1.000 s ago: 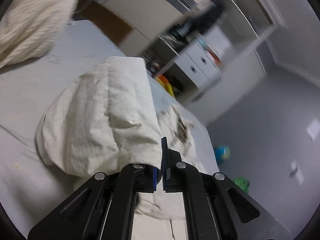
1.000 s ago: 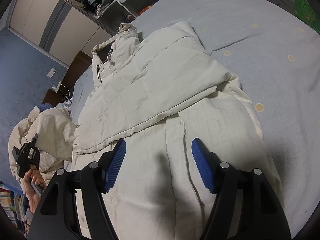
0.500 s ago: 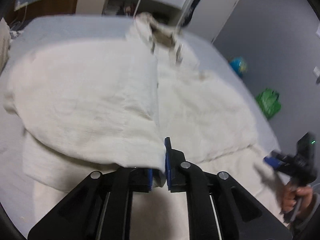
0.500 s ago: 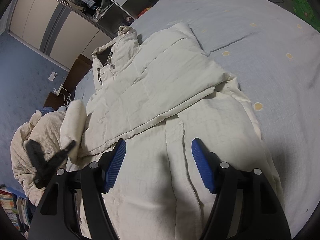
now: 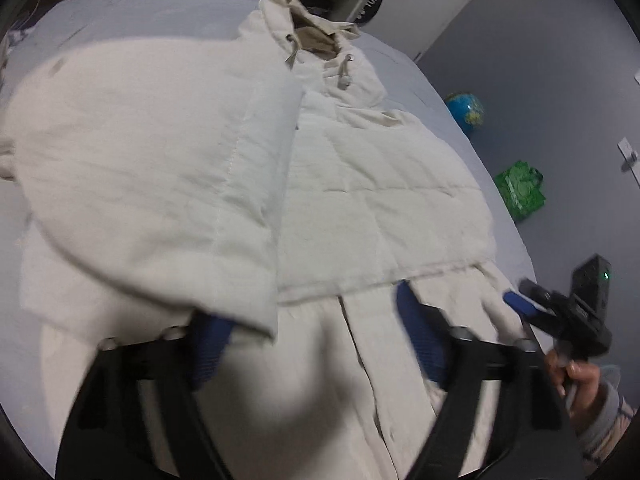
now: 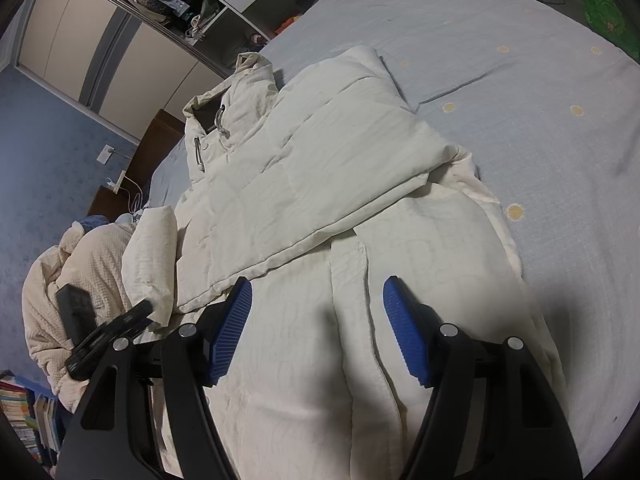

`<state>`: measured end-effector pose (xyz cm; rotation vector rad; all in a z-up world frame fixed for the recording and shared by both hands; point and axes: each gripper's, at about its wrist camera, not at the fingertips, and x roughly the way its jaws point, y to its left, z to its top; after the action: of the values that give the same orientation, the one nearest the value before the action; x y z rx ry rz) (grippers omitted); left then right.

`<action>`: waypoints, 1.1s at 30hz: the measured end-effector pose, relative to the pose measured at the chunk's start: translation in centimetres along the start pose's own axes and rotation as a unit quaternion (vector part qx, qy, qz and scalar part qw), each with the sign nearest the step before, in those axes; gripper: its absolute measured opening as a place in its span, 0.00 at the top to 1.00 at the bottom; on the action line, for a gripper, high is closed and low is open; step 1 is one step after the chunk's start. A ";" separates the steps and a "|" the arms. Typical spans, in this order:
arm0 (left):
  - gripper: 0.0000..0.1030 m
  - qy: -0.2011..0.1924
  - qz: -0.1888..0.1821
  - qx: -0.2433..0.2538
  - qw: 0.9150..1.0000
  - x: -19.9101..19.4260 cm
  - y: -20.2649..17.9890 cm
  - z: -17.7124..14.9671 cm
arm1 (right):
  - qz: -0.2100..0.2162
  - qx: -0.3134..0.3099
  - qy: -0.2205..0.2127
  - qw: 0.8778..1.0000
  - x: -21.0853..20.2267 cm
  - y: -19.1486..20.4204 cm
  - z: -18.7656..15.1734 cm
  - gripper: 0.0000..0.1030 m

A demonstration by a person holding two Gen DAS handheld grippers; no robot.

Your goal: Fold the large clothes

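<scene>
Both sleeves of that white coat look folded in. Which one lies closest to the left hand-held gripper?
The left sleeve: its cuff drapes over one blue finger of the left hand-held gripper. The right sleeve lies flat across the coat's chest, farther ahead.

A pale blue bed sheet (image 6: 520,60) with small yellow dots covers the bed. At eleven o'clock stands a wardrobe (image 6: 80,52); a globe (image 5: 465,111) and green bag (image 5: 520,190) sit on the grey floor (image 5: 560,100).
</scene>
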<state>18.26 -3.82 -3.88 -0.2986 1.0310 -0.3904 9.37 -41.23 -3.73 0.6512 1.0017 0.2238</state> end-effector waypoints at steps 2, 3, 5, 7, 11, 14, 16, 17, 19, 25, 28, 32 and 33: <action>0.09 0.002 0.001 -0.016 1.000 -1.3 0.0 -0.6 | -0.001 -0.002 0.000 1.000 0.1 0.1 0.0 0.37; 0.09 0.007 -0.003 -0.032 0.999 -2.0 0.4 -0.9 | -0.002 -0.004 0.000 1.000 0.0 0.2 0.0 0.37; 0.09 0.006 -0.011 -0.058 0.998 -4.0 1.4 -1.9 | -0.007 -0.009 0.001 1.000 0.0 0.4 -0.1 0.37; 0.09 -0.009 -0.011 -0.070 0.997 -6.1 2.1 -2.3 | -0.014 -0.023 0.003 1.000 0.1 1.1 -0.2 0.37; 0.08 -0.070 0.030 -0.077 0.994 -10.8 3.7 -2.7 | -0.033 -0.081 0.018 0.996 0.5 3.8 -0.7 0.37; 0.07 -0.110 0.071 -0.096 0.987 -13.2 5.7 -2.5 | -0.042 -0.129 0.036 0.990 1.5 7.3 -1.4 0.37; 0.07 -0.127 0.088 -0.116 0.981 -14.2 7.3 -2.3 | -0.038 -0.161 0.043 0.985 2.2 10.0 -1.9 0.37; 0.07 -0.134 0.103 -0.126 0.977 -14.6 8.2 -2.3 | -0.036 -0.177 0.046 0.982 2.6 11.5 -2.1 0.37; 0.07 -0.143 0.131 -0.144 0.970 -15.3 9.8 -2.2 | -0.035 -0.212 0.055 0.975 3.9 14.9 -2.7 0.34; 0.07 -0.170 0.159 -0.227 0.946 -18.5 15.9 -2.6 | -0.031 -0.301 0.076 0.950 7.8 23.6 -4.7 0.33; 0.07 -0.175 0.164 -0.266 0.934 -19.6 18.4 -3.3 | -0.034 -0.341 0.081 0.936 9.9 27.6 -5.8 0.33; 0.07 -0.179 0.165 -0.297 0.923 -20.6 20.2 -4.1 | -0.046 -0.387 0.084 0.917 12.4 31.9 -7.0 0.32; 0.07 -0.180 0.165 -0.301 0.922 -20.8 20.4 -4.2 | -0.051 -0.400 0.084 0.911 13.1 33.0 -7.4 0.31</action>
<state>8.63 23.46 1.53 -0.7068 0.7943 0.2965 13.98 -6.13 4.13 -0.1756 0.9972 0.5667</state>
